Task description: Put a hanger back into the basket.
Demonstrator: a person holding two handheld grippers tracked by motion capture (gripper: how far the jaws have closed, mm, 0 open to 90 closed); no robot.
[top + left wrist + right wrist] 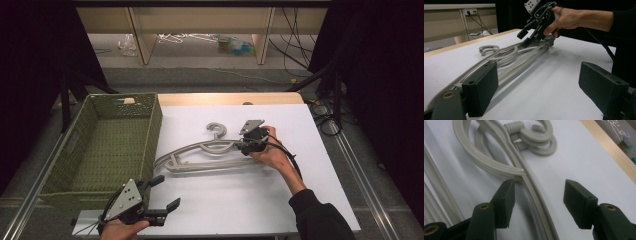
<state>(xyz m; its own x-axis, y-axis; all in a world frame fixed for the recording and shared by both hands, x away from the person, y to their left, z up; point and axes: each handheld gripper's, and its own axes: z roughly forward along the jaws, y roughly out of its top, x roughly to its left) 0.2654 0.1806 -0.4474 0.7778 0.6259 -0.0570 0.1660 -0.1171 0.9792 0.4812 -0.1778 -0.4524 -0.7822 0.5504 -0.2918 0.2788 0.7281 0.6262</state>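
Note:
Grey plastic hangers (200,155) lie stacked on the white table, hooks pointing to the far side. My right gripper (243,146) hovers low over their right shoulder. In the right gripper view its jaws (539,192) stand apart, with one hanger arm (534,192) running between them; neither pad presses on it. The hooks (541,140) lie just beyond. My left gripper (167,191) sits near the table's front left, open with nothing between its fingers. In the left gripper view the hangers (509,60) stretch away towards the right gripper (524,38).
A green woven basket (150,130) stands off the table's left side, close to the hangers' left end. The white table (250,200) has a wooden strip along its far edge. Black cables trail from the right hand.

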